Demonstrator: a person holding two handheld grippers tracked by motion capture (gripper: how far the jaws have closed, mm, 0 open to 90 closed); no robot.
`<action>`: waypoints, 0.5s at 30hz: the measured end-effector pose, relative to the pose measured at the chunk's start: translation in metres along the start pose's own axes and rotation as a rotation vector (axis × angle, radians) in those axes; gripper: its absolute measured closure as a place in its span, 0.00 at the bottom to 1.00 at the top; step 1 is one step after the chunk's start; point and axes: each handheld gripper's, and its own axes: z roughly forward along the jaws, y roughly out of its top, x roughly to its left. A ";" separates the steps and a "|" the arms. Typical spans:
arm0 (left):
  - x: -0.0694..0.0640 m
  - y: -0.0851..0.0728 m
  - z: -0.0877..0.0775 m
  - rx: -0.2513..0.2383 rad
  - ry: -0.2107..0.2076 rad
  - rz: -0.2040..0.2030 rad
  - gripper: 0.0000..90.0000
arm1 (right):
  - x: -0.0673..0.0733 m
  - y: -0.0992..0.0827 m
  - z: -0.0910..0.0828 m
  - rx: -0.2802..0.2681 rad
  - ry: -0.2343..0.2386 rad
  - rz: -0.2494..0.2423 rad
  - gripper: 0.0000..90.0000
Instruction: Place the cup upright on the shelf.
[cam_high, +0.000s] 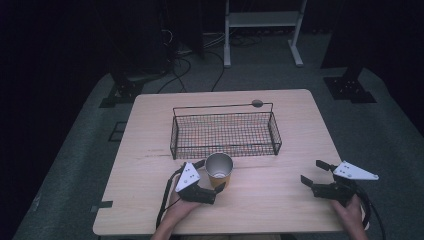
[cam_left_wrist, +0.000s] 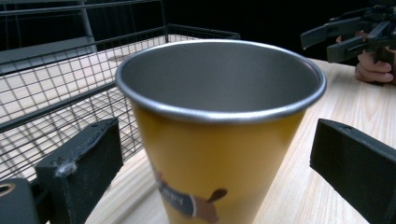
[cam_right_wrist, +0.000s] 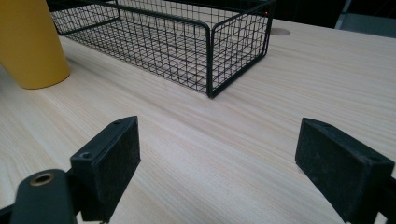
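Just in front of the wire basket (cam_high: 225, 131), a yellow metal cup (cam_high: 219, 170) is standing upright on the table (cam_high: 280, 197). The left gripper (cam_high: 212, 176) is bracketing it, jaws wide and not touching. The right gripper (cam_high: 314, 172) is hovering well apart, jaws wide and holding nothing.

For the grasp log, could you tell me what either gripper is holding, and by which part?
Nothing is held: the left gripper stands open around the yellow cup, jaws clear of its sides; the right gripper is open.

yellow cup (cam_high: 219, 171) | steel-lined, upright, empty | on table (cam_high: 280, 200) just before wire basket (cam_high: 225, 133)
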 end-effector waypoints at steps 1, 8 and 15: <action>0.000 0.001 0.001 0.001 -0.001 0.004 0.02 | 0.000 0.000 0.000 -0.001 0.000 0.001 0.14; -0.001 0.004 0.011 0.008 -0.004 0.006 0.02 | 0.000 0.000 0.000 -0.001 0.002 0.000 0.14; -0.001 0.006 0.015 0.005 0.007 0.011 0.03 | 0.000 0.000 0.000 -0.001 0.003 -0.001 0.14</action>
